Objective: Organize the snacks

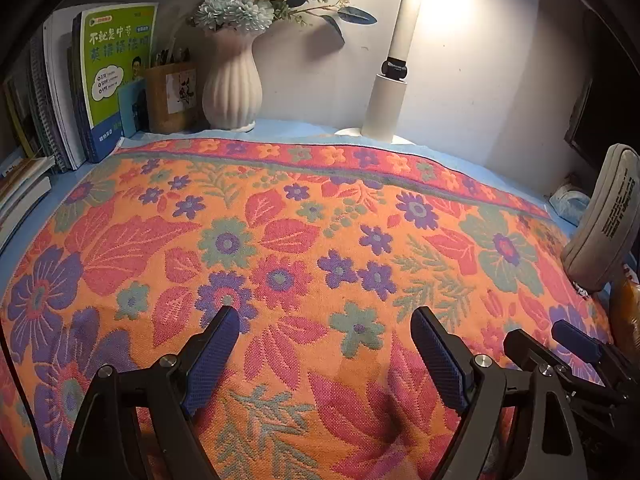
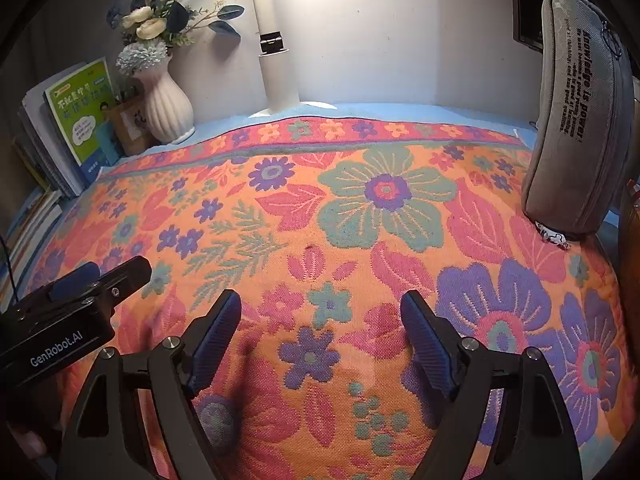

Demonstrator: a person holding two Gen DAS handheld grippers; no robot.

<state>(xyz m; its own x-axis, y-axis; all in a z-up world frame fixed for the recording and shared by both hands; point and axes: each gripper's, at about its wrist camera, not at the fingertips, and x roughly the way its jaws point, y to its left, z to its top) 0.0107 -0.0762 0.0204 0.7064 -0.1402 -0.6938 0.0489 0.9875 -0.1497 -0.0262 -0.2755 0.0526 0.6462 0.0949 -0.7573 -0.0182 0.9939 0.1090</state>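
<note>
My left gripper (image 1: 324, 320) is open and empty, low over the floral cloth (image 1: 280, 240). My right gripper (image 2: 320, 304) is open and empty too, over the same cloth (image 2: 360, 240). The right gripper also shows at the lower right of the left wrist view (image 1: 560, 340); the left one shows at the lower left of the right wrist view (image 2: 100, 276). A grey pencil pouch (image 2: 576, 112) stands upright at the right edge, also in the left wrist view (image 1: 604, 220). An orange-brown packet (image 1: 626, 312) peeks out behind it, mostly hidden. No other snack is visible.
Books (image 1: 116, 76) stand at the back left beside a brown pen holder (image 1: 172, 96) and a white vase (image 1: 232, 84) of flowers. A white lamp post (image 1: 388, 96) stands at the back middle against the wall. A crumpled blue item (image 1: 572, 204) lies at the back right.
</note>
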